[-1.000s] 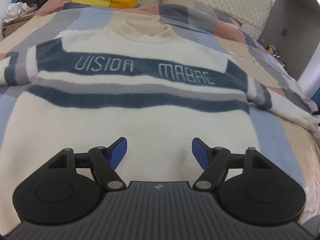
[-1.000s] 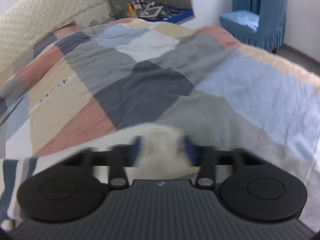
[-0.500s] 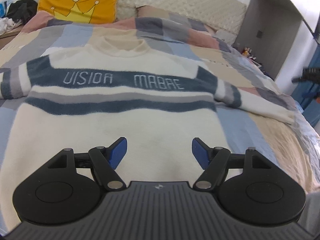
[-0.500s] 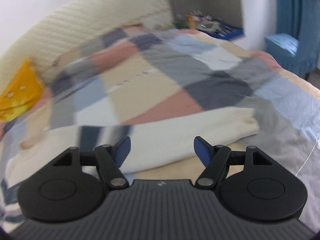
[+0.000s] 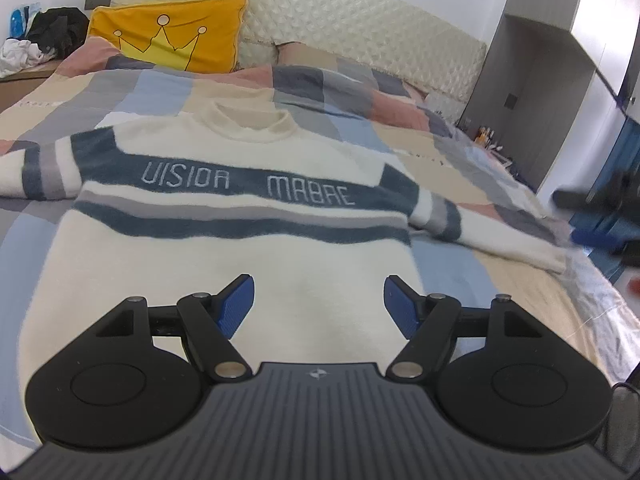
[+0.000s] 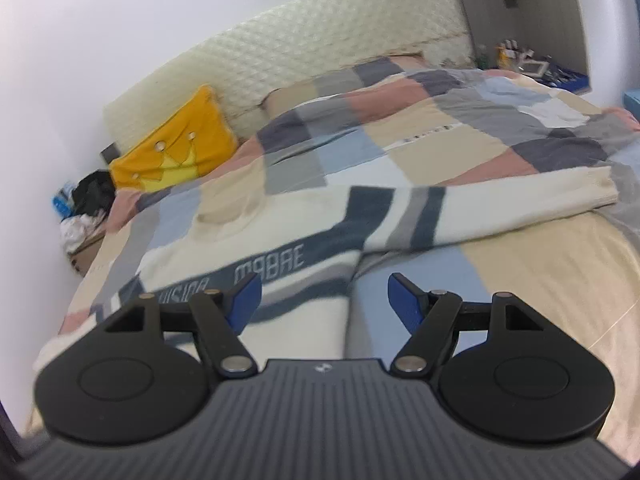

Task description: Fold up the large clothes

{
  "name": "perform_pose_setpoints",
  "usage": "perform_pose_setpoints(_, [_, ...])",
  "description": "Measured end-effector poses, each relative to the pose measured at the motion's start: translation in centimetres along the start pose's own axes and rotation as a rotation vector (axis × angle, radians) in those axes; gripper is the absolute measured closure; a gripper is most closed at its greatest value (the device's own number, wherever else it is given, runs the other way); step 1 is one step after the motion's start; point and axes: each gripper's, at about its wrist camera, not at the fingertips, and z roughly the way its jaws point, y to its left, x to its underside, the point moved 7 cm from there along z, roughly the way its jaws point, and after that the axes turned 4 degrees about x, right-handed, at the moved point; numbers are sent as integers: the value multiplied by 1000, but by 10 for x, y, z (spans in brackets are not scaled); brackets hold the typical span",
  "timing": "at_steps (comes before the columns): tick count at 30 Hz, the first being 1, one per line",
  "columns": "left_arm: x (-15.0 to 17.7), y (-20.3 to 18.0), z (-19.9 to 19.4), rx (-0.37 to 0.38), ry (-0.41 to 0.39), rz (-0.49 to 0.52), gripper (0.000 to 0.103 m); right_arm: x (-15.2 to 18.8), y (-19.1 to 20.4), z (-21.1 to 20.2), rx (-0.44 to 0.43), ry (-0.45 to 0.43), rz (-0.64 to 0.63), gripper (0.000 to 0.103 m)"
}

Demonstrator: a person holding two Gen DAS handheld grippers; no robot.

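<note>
Since a second ago, both views have drawn back from the cream fleecy sweater with navy and grey bands (image 5: 224, 264), and the right gripper (image 6: 324, 296) no longer has the sleeve cuff between its jaws; that cuff now lies on the bed. The right gripper's jaws have just been opening a little further and stand wide with nothing between them. The left gripper (image 5: 318, 300) is likewise wide open and empty, hovering over the sweater's lower body.

The sweater lies face up and flat on the patchwork quilt of the bed (image 5: 492, 168), collar toward the quilted headboard (image 5: 360, 28) and the yellow crown-print cushion (image 5: 168, 36), hem toward the left gripper. Its long axis runs straight away from the left jaws. The right-hand sleeve (image 6: 500, 200) stretches out sideways across the quilt, and the right gripper looks along the sweater's side edge, with that sleeve ahead of and beyond its jaws. For a sleeve fold, I judge the right hand the nearer one.

The hem is hidden beneath the left gripper's body, and the far sleeve is cut off at the left edge of the left view. Motion blur softens the right view, and in the left view the right gripper is only a dark smear at the edge.
</note>
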Motion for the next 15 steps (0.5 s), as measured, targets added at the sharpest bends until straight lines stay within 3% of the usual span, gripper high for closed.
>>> perform_pose_setpoints(8, [17, -16, 6, 16, 38, 4, 27, 36, -5, 4, 1, -28, 9, 31])
perform_pose_setpoints(12, [25, -27, 27, 94, 114, -45, 27, 36, -10, 5, 14, -65, 45, 31])
perform_pose_setpoints(15, [31, -41, 38, 108, 136, -15, 28, 37, -17, 13, 16, -55, 101, 31])
